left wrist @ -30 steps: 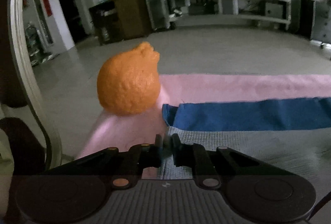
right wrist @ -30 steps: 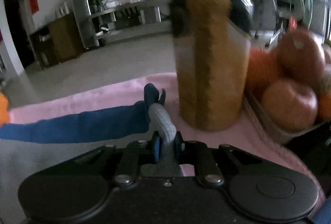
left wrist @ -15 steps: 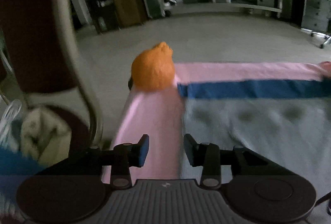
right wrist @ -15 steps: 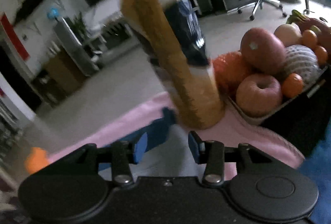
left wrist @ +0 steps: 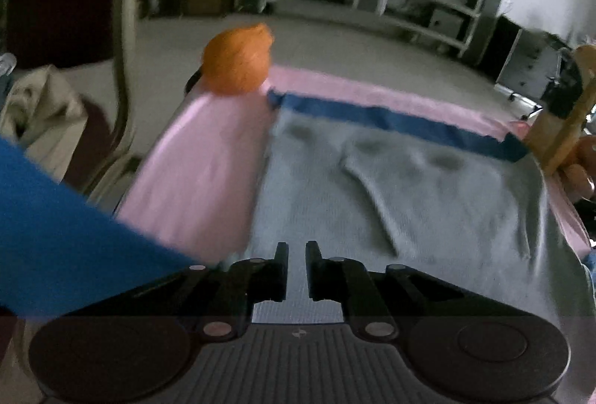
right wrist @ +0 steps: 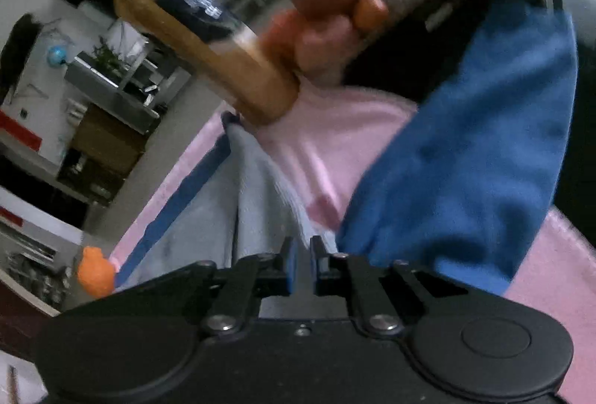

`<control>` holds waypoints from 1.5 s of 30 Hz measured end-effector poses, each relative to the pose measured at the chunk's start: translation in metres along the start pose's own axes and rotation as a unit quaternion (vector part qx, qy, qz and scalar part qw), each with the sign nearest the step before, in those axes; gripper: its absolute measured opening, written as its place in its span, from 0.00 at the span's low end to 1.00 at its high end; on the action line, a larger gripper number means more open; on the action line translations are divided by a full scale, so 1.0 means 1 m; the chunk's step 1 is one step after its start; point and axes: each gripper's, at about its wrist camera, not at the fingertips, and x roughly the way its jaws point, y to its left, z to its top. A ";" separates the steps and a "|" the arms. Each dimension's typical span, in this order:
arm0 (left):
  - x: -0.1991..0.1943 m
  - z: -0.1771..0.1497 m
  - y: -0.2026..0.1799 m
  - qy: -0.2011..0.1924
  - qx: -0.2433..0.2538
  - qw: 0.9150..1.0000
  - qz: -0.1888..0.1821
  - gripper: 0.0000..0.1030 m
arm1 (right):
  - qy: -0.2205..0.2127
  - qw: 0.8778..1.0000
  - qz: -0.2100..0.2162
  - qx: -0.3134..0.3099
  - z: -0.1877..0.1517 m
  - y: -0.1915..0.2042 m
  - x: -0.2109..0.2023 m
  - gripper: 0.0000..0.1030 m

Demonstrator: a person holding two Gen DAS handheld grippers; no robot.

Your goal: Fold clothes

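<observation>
Nearest in the left wrist view: left gripper, matte black, jaws closing to a narrow slit over ribbed grey knit, nothing visibly pinched. Nearest in the right wrist view: right gripper, blue-padded, likewise closing to a thin gap above the cloth, no fabric seen between the pads.

Just beyond: grey garment, soft and waffle-textured, spread flat with one diagonal crease, edged far side by a dark blue band, lying on a smooth pink cloth.

Blue sleeves, blurred, cut off at frame edges.

Farther: knobbly orange fruit at the cloth's far left corner; amber bottle with dark label, smeared by motion; fruit pile behind, individual kinds hard to make out.
</observation>
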 end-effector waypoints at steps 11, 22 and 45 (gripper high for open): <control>0.041 -0.010 0.016 0.088 -0.002 0.993 0.075 0.13 | 0.048 0.995 -0.074 -0.054 -0.011 0.012 0.076 0.00; -0.051 -0.037 0.022 0.011 0.012 0.997 0.073 0.31 | -0.041 0.995 -0.004 -0.086 -0.044 0.024 -0.030 0.16; -0.065 -0.138 -0.038 0.054 0.162 0.983 -0.062 0.28 | 0.150 0.965 -0.023 -0.216 -0.168 0.039 -0.012 0.23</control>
